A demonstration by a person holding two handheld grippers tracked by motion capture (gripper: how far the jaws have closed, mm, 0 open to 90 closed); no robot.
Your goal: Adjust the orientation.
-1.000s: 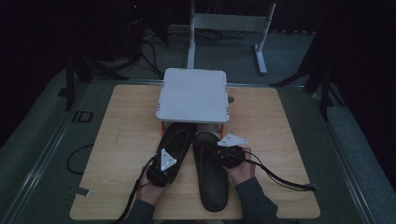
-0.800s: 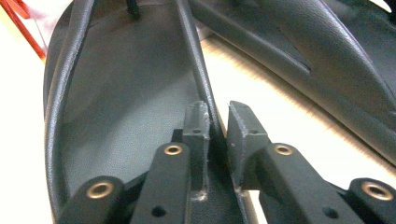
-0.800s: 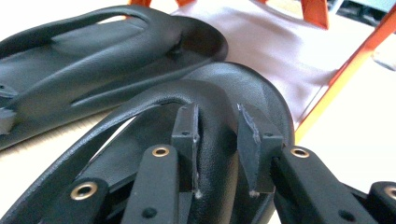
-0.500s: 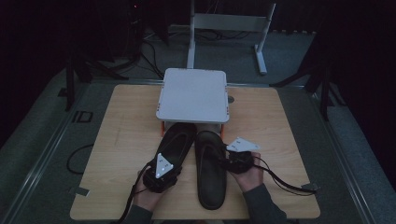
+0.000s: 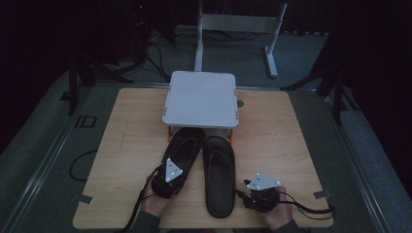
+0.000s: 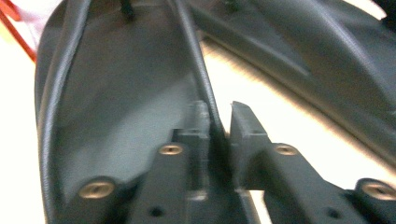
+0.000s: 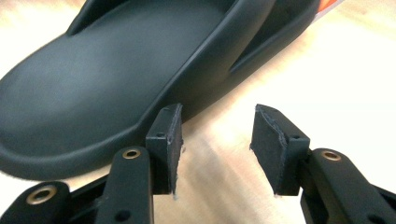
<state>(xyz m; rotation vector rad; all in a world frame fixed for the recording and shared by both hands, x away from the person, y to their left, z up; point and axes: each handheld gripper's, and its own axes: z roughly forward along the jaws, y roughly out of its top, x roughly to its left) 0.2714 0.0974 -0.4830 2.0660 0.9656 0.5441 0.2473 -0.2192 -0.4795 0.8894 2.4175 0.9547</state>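
Two black slippers lay side by side on the wooden table [image 5: 131,145], heels toward the person and toes under the front edge of a white stand [image 5: 201,99]; their long axes ran straight away from the person, nearly parallel.

On the left, the left gripper [image 5: 167,180] sat at the heel of the left slipper [image 5: 187,145]. In the left gripper view its jaws were pressed almost together on the thin raised rim at that slipper's inner edge [image 6: 205,93], one jaw inside the footbed, the other outside over the strip of table between the two slippers. So this slipper lay directly ahead of its tongs, already pinched.

In the middle lay the right slipper [image 5: 219,174], touched by neither gripper.

On the right, the right gripper [image 5: 261,194] rested on the table just beside that slipper's heel. Its jaws stood spread with only bare wood between them; the slipper [image 7: 107,88] lay ahead and to their left, close by the left jaw. My judgement: any grasp here would call for a short sideways shift toward that heel edge.
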